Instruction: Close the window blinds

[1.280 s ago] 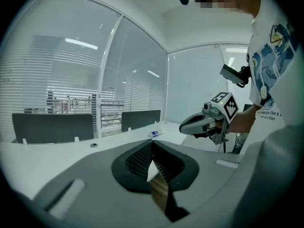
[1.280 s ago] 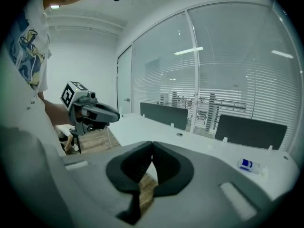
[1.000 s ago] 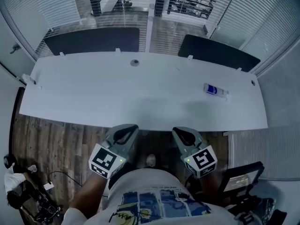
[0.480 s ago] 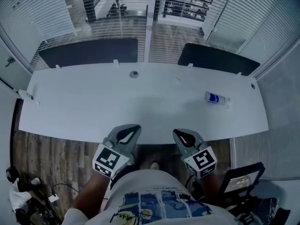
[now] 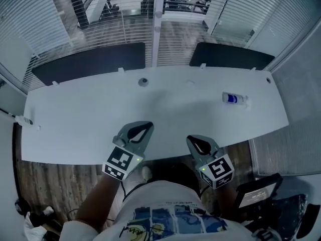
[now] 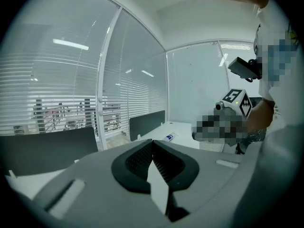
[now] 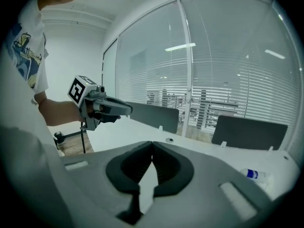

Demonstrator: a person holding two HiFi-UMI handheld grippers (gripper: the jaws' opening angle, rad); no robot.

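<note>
Over the surface's (image 5: 90,109) near edge, we hold left gripper (image 5: 142,128) and right gripper (image 5: 195,141), jaws pressed together, empty; the blinds (image 5: 271,14) beyond it look light and flimsy, likely best worked by a cord unseen here.

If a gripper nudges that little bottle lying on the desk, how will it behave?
The bottle lies on its side and looks round, so it would probably roll on the smooth white desk. It looks small and likely light, so a slight touch may shift it.
</note>
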